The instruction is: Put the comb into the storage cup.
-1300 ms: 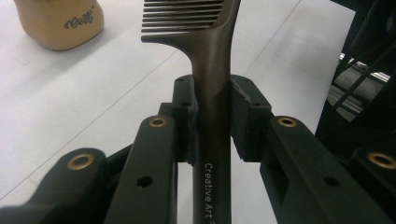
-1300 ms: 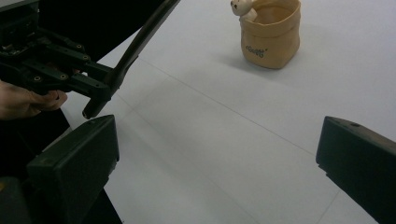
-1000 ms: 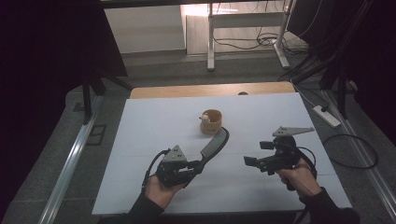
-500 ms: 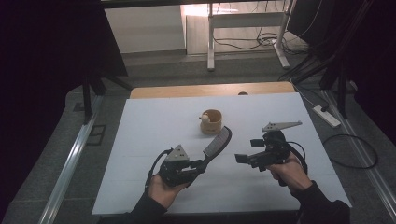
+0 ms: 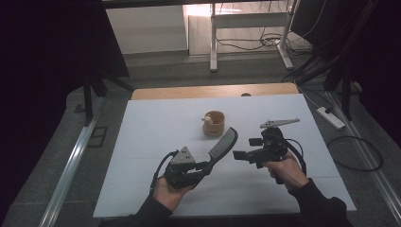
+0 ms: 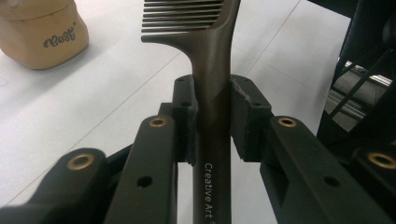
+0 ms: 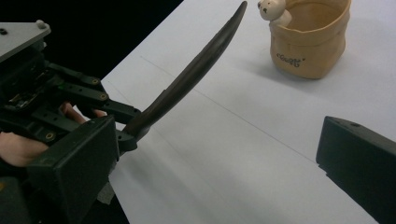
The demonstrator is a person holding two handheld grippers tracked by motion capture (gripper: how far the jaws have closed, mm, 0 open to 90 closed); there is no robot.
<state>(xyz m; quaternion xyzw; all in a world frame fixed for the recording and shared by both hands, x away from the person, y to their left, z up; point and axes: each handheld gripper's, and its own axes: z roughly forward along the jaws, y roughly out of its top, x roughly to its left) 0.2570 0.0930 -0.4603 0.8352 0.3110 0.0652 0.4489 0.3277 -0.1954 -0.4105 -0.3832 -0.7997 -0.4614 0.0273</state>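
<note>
— Clearly clamped on the comb handle, the left gripper; "Creative Art" printed along that handle, teeth up and pointing toward the far edge of the table.

— Further right?

— Tan holder near the middle of the table, well back from the near edge, just beyond the comb's tip; script on its side, too small to make out; small bear figure on its rim.

— And the right gripper?

— Spread wide, holding nothing, aimed at the comb. Bare white room toward every edge.
</note>
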